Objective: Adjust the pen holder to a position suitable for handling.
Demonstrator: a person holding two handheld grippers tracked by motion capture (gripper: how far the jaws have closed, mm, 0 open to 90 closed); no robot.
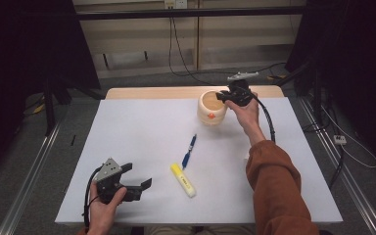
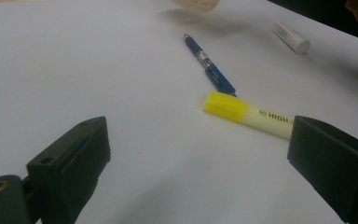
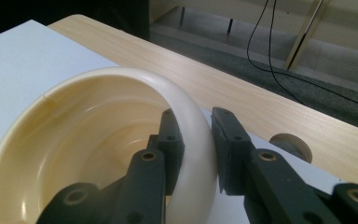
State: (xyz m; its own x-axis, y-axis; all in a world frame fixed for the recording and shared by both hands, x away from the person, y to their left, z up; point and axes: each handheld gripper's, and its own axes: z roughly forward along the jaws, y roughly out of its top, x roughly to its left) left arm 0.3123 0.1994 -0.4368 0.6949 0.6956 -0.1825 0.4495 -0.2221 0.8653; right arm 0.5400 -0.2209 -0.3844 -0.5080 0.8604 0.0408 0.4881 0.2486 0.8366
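At the table's far edge, the right gripper clamped the cream cup by its rim for a firm hold, while the left gripper waited, jaws apart, beside the yellow highlighter and blue pen.

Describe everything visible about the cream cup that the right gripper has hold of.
The cream cup is a round, squat pot with a thick rolled rim and a smooth, glossy wall that looks like plastic or glazed ceramic. A small orange mark sits low on its outer wall. Its inside looks empty. It is at the far side of the white table, apparently tilted. The right gripper is shut on its rim, one jaw inside and one outside. Nothing else touches it.
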